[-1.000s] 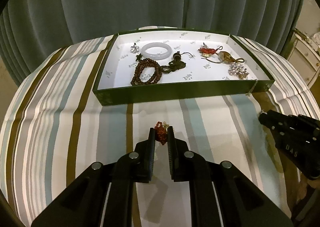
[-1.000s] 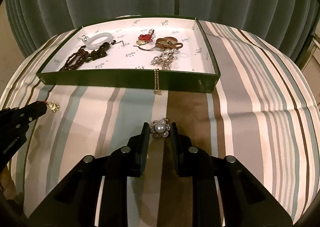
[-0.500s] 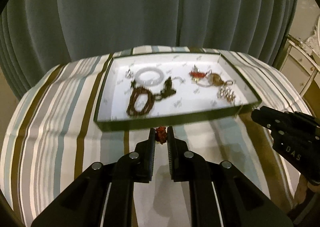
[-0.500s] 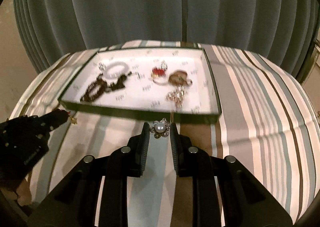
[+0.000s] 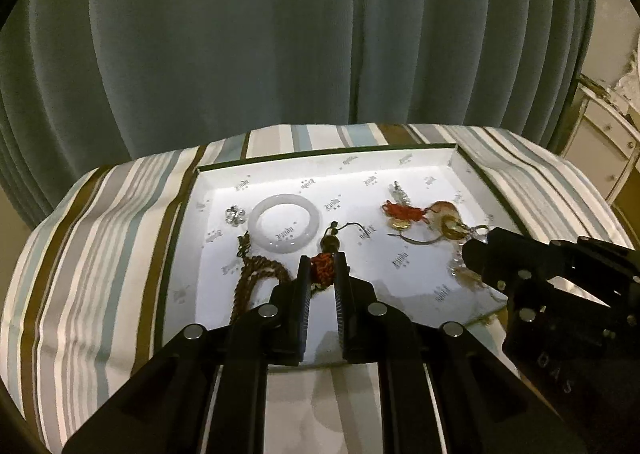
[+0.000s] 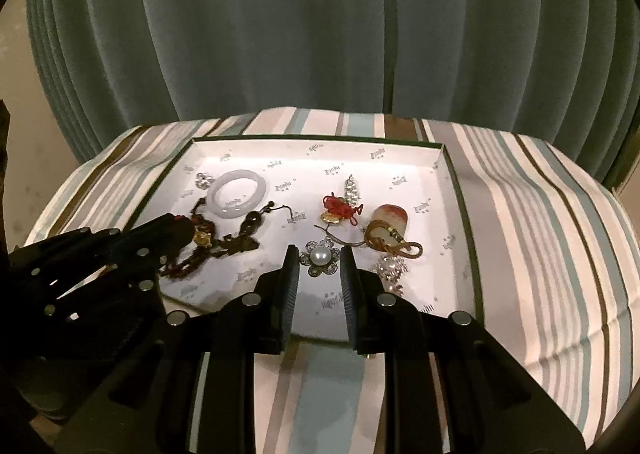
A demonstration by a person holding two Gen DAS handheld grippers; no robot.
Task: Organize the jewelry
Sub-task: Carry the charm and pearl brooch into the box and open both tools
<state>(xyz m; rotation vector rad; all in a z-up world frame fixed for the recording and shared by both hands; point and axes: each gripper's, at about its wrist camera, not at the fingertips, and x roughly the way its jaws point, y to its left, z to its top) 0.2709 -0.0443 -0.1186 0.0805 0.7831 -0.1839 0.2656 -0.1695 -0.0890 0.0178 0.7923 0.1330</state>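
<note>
A green tray with a white lining (image 5: 460,190) (image 6: 456,190) lies on the striped cloth. My left gripper (image 5: 322,268) is shut on a small red beaded charm (image 5: 322,269) and holds it over the tray's near middle. My right gripper (image 6: 319,260) holds a pearl flower brooch (image 6: 320,256) between its fingers over the tray's near side. In the tray lie a white bangle (image 5: 285,223) (image 6: 237,194), a brown bead string (image 5: 260,278), a red knot charm (image 6: 342,209) and an orange stone pendant (image 6: 391,219).
A striped cloth (image 6: 540,222) covers the round table. A grey-green curtain (image 5: 320,34) hangs behind it. A cream cabinet (image 5: 600,142) stands at the far right. Each gripper shows in the other's view, the right (image 5: 472,254) and the left (image 6: 176,228).
Both grippers have lifted their pieces off the cloth and moved forward over the tray's near wall. The tray now looks closer in both views.
</note>
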